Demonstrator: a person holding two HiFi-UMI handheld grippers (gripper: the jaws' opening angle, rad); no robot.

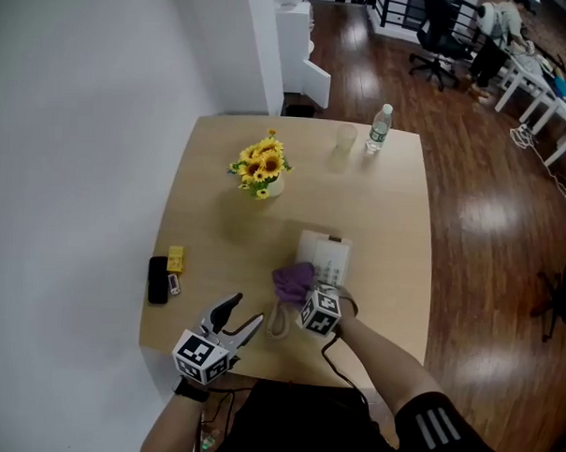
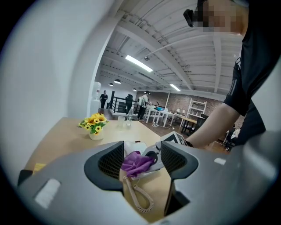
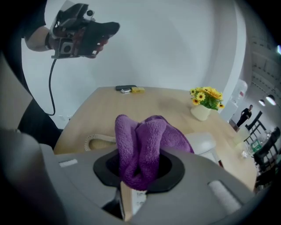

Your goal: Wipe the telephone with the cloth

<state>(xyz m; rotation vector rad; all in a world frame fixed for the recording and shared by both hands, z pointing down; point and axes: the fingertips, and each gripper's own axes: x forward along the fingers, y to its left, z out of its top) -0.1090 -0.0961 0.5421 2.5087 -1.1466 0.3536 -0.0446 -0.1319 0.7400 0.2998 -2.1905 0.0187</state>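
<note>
One purple cloth (image 1: 293,279), clenched in the right tongs (image 3: 140,169), rests against the one telephone (image 1: 327,253) on the bench (image 1: 220,171). The left tongs (image 1: 247,314) hang released nearby. One flowerpot (image 1: 262,177), one bottle (image 1: 379,128).

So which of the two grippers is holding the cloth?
The right gripper: its jaws are shut on the purple cloth, beside the telephone. The left gripper has its jaws apart, gripping nothing.

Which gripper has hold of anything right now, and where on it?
The right gripper is shut on the purple cloth, pinching a bunched-up fold of it; the rest spills out ahead of the jaws. The left gripper is open and empty.
</note>
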